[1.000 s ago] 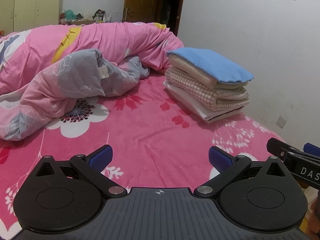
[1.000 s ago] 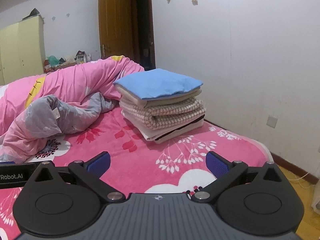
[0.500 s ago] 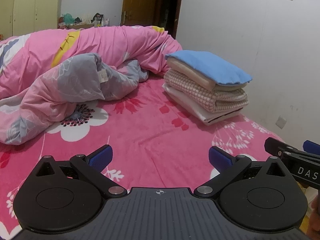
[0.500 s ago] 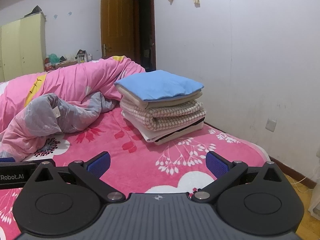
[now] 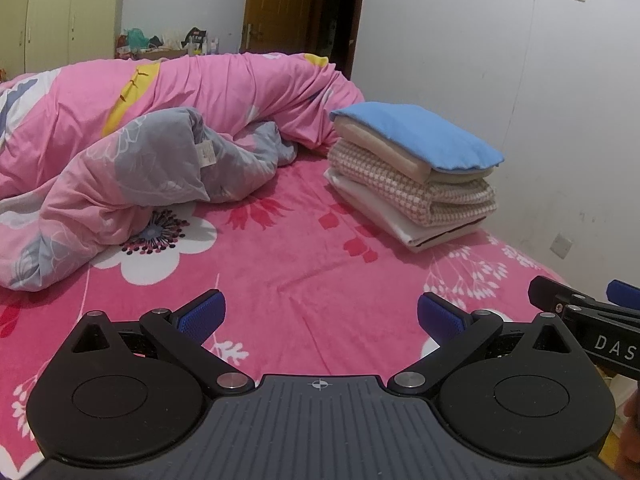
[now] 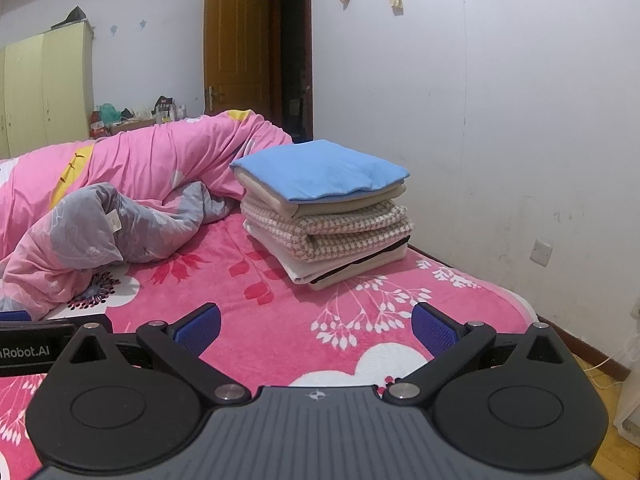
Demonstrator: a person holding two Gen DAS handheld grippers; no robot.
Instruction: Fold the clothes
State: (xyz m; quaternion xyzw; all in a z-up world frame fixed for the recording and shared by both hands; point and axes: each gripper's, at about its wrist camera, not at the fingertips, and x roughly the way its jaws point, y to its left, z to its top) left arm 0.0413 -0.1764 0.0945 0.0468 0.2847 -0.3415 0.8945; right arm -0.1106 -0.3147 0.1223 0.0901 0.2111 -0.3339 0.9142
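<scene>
Over the near end of the bed [image 5: 304,264], in the left wrist view, the left tool [image 5: 319,316] hangs with its blue pads spread wide and nothing between them. Ahead and to the right a stack of folded clothes [image 5: 416,176] sits on the pink flowered sheet near the wall [image 5: 500,60], a blue piece on top, then a beige one, a checked one and a white one at the bottom. A rumpled pink and grey quilt [image 5: 132,152] lies heaped along the far and left side of the bed, its end just beside the stack. The other tool pokes in at the right edge. In the right wrist view, the right tool [image 6: 316,328] is likewise spread apart and empty above the sheet. The stack of folded clothes [image 6: 324,208] stands straight ahead, well apart from the pads, close to the wall [image 6: 500,100]. The quilt [image 6: 120,200] lies to its left. A brown door [image 6: 236,48] stands open behind, with a pale wardrobe [image 6: 48,88] at far left.
</scene>
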